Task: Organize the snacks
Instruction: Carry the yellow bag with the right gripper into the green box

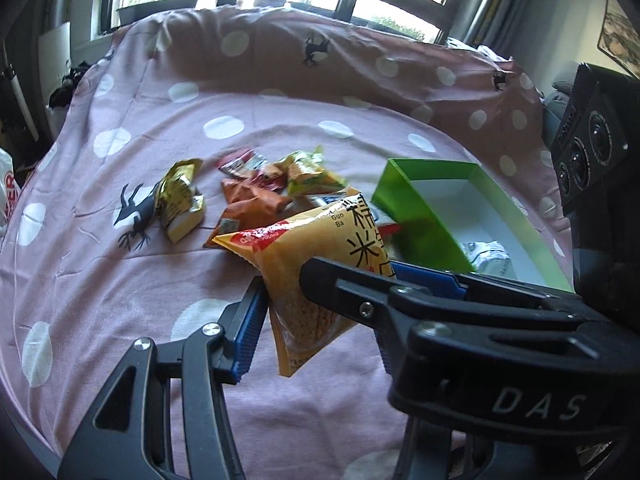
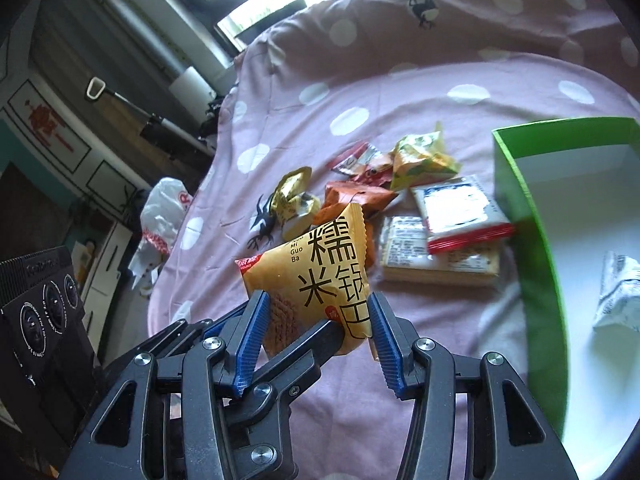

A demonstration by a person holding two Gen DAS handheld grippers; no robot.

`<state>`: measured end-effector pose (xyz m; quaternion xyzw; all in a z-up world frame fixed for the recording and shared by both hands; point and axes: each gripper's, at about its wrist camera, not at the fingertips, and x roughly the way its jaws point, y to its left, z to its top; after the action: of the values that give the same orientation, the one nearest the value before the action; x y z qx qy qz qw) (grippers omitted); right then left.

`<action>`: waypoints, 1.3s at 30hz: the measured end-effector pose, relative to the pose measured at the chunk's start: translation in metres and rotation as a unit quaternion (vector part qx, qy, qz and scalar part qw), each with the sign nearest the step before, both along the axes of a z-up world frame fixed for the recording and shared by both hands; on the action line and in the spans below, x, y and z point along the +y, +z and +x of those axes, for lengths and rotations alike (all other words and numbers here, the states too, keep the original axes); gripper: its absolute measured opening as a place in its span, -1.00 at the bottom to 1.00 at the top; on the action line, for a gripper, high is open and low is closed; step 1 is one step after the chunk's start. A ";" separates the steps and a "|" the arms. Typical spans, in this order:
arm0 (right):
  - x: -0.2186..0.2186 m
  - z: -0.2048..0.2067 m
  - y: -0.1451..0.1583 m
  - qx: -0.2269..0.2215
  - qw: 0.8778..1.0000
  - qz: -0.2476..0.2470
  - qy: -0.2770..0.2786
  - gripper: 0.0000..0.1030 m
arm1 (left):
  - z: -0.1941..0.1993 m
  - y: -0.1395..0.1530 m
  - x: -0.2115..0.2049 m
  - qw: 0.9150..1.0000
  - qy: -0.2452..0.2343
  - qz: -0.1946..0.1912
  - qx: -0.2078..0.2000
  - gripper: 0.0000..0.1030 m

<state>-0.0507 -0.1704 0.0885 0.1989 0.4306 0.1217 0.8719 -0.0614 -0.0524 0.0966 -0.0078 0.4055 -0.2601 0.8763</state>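
Observation:
A yellow-orange snack bag with large black characters hangs above the pink dotted bedspread, and both grippers hold it. My left gripper has one blue pad against the bag's side. Its other pad is hidden behind the right gripper's finger. In the right wrist view, my right gripper presses both blue pads on the edges of the bag. One left finger crosses in front of the bag. A green box stands open on the right with a white packet inside.
Loose snacks lie in a heap on the bedspread: a gold packet, orange packets, a yellow-green packet and white packets beside the box. A white plastic bag lies off the bed's left edge.

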 end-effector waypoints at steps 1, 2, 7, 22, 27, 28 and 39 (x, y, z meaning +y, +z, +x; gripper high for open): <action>-0.003 -0.004 0.003 -0.006 1.000 -0.001 -0.003 0.03 | -0.003 0.003 -0.003 1.000 -0.002 0.000 -0.006 -0.03; -0.006 -0.007 0.006 -0.013 1.000 -0.001 -0.006 0.03 | -0.006 0.006 -0.007 1.000 -0.004 0.000 -0.012 -0.03; -0.021 -0.021 0.019 -0.037 0.999 0.005 -0.012 0.03 | -0.020 0.021 -0.026 0.999 -0.005 0.007 -0.038 -0.04; -0.088 -0.057 0.058 -0.093 0.994 0.022 -0.052 0.03 | -0.045 0.063 -0.089 0.995 -0.035 0.008 -0.098 -0.04; -0.107 -0.064 0.057 -0.100 0.993 0.027 -0.062 0.03 | -0.048 0.061 -0.107 0.994 -0.044 0.010 -0.103 -0.04; -0.112 -0.064 0.057 -0.100 0.993 0.026 -0.065 0.03 | -0.047 0.061 -0.110 0.994 -0.047 0.008 -0.102 -0.04; -0.157 -0.083 0.060 -0.112 0.988 0.032 -0.105 0.03 | -0.052 0.066 -0.157 0.990 -0.085 0.009 -0.108 -0.04</action>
<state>-0.1336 -0.3278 0.1487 0.2558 0.3029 0.0644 0.9158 -0.1136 -0.2093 0.1625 0.0625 0.3095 -0.3297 0.8897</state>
